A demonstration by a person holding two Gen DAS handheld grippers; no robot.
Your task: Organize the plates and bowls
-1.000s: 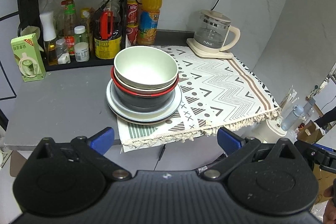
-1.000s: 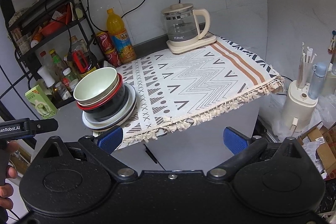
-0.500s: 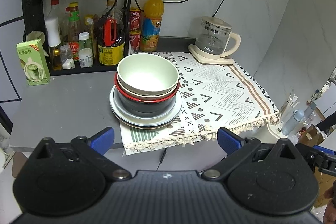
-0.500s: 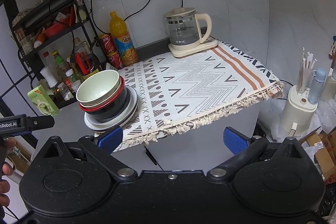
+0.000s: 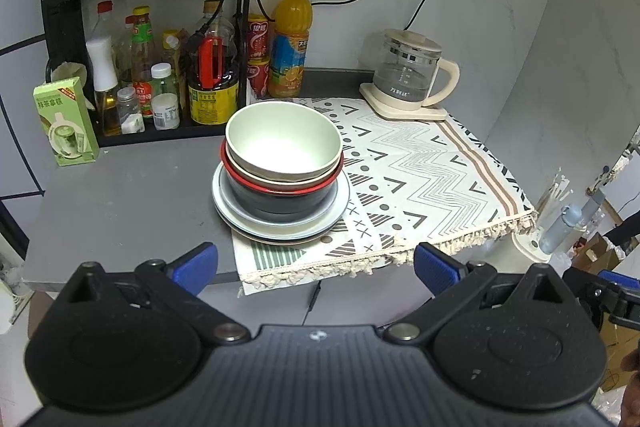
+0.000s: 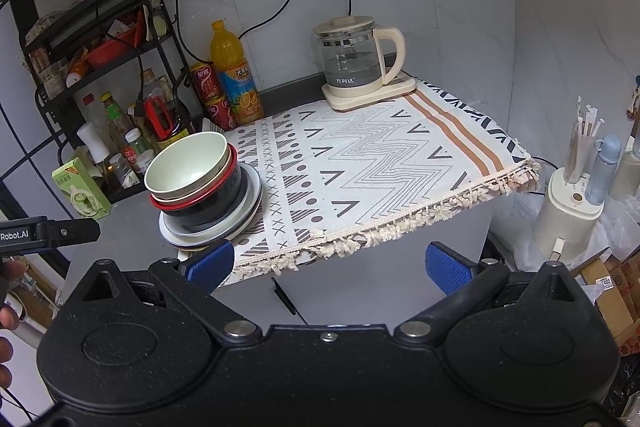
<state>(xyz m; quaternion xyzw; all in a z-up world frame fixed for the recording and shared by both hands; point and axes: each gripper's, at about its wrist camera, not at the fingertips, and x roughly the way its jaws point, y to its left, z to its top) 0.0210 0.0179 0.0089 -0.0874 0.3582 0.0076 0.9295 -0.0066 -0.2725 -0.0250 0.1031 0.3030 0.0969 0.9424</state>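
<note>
A stack stands at the left edge of the patterned cloth [image 5: 420, 163]: a pale green bowl [image 5: 282, 143] on top, nested in a beige bowl, then a red-rimmed black bowl [image 5: 280, 201], on several grey-white plates [image 5: 280, 227]. The stack also shows in the right wrist view [image 6: 200, 183]. My left gripper [image 5: 316, 265] is open and empty, held off the counter's front edge below the stack. My right gripper [image 6: 330, 263] is open and empty, in front of the cloth's fringe, right of the stack.
A glass kettle [image 5: 408, 79] on its base stands at the cloth's back right. A black rack [image 5: 152, 47] with bottles, an orange juice bottle [image 5: 290, 43], red cans and a green carton [image 5: 66, 121] line the back left. A white appliance [image 6: 572, 219] stands beyond the counter's right.
Both grippers have drawn back and risen a little from the counter, so the stack looks smaller and farther. Nothing on the counter has moved.
</note>
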